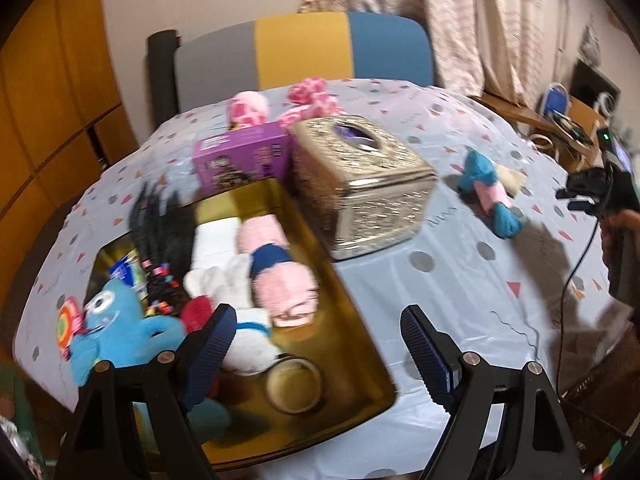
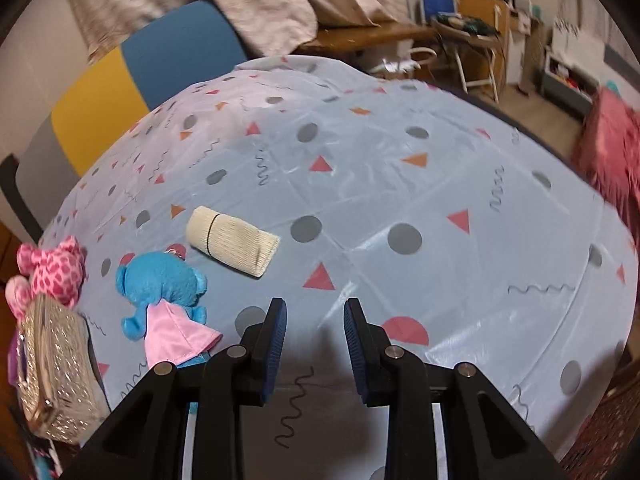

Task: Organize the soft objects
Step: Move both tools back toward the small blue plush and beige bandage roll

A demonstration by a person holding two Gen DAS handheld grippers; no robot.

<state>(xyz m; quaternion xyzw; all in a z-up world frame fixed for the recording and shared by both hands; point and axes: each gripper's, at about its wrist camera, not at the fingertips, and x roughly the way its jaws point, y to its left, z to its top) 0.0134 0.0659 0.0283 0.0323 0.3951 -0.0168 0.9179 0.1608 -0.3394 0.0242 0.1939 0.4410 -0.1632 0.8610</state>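
Note:
A gold tray [image 1: 352, 344] at the near left of the table holds a blue plush [image 1: 116, 320], a white plush [image 1: 228, 280], a pink doll [image 1: 280, 272] and a black tasselled item [image 1: 160, 220]. My left gripper [image 1: 316, 316] hovers over the tray's near end, open wide, nothing between its fingers. A blue teddy in a pink dress [image 2: 160, 280] lies on the tablecloth just left of my right gripper [image 2: 316, 306], and a beige rolled cloth [image 2: 232, 240] lies beyond it. The right gripper's fingers stand a little apart with only tablecloth between them. A pink spotted plush [image 2: 52, 268] sits far left.
A glittery tissue box [image 1: 360, 184] and a purple box [image 1: 244, 156] stand behind the tray. A round lid [image 1: 294, 384] lies in the tray's near corner. A striped chair [image 1: 300, 48] is at the table's far side. A hand [image 1: 616, 232] and cable are at the right edge.

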